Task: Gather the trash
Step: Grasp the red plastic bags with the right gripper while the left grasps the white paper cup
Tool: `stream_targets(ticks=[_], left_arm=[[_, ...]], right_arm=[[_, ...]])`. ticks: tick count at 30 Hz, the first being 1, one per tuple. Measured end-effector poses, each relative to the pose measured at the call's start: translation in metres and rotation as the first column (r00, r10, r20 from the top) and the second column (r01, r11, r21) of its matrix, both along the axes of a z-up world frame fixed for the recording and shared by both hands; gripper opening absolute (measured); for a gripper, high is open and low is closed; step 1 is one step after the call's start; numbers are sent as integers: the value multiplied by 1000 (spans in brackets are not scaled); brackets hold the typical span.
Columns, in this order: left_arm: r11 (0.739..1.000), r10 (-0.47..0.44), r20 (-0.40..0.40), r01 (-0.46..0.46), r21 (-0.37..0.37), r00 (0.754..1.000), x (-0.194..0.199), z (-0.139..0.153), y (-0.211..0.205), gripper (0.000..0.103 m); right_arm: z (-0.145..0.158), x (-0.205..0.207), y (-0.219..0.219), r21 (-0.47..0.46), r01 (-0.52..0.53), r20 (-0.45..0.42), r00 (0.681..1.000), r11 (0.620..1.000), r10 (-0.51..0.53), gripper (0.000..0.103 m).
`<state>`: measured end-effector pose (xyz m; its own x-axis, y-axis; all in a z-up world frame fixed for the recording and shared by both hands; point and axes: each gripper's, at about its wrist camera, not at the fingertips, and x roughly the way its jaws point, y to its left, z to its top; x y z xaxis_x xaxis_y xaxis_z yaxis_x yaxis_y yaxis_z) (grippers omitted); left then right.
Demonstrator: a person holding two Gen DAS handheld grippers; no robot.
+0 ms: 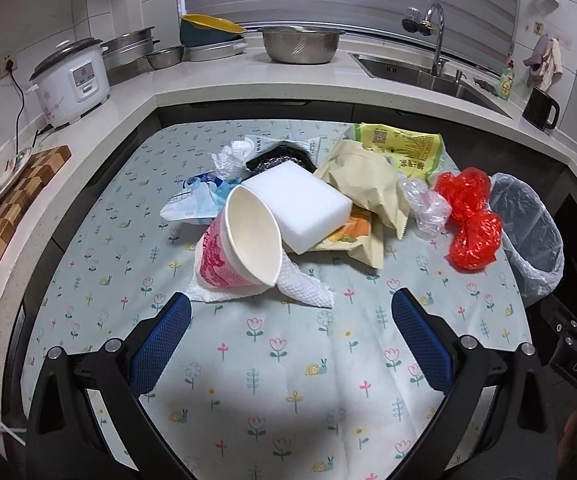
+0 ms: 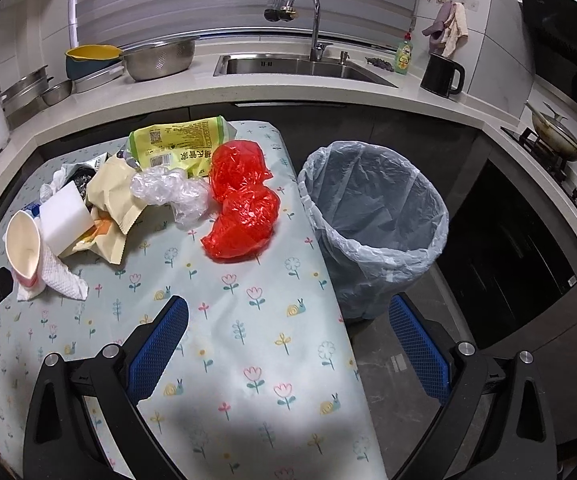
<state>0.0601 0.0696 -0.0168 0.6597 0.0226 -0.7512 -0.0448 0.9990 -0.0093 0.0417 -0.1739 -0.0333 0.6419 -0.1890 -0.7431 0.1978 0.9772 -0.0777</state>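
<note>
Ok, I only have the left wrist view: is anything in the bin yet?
Observer: No. From the right wrist view the bin looks empty but for its liner.
Operator: And the right gripper, open?
Observer: Yes, open and holding nothing, hanging above the table at its right edge.
Operator: Which trash lies nearest the bin?
Observer: The red bag, apart from the main heap.

Left gripper [image 1: 291,310] open, empty, above floral tablecloth [image 1: 288,380]. Ahead: crushed pink-and-white paper cup [image 1: 244,248] on white paper towel [image 1: 304,286], touching white foam block [image 1: 300,204]. Crumpled red plastic bag [image 1: 470,220] beside clear-lined grey bin [image 1: 528,232].
</note>
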Motion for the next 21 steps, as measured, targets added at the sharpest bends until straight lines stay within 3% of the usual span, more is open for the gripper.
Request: stream_targets(ticks=[9, 12, 16, 21], left_arm=[[995, 101, -49, -101, -1, 994, 49, -20, 48, 95], [994, 108, -67, -109, -9, 992, 62, -27, 56, 90], [995, 95, -106, -98, -26, 990, 74, -37, 61, 72], [995, 75, -139, -83, -53, 987, 82, -46, 66, 46]], right_arm=[[-22, 69, 8, 61, -32, 10, 999, 998, 31, 95], [-32, 89, 7, 73, -30, -1, 1000, 997, 30, 95], [-44, 111, 6, 84, -32, -18, 999, 996, 33, 90], [-62, 130, 2, 121, -21, -52, 998, 992, 28, 76]])
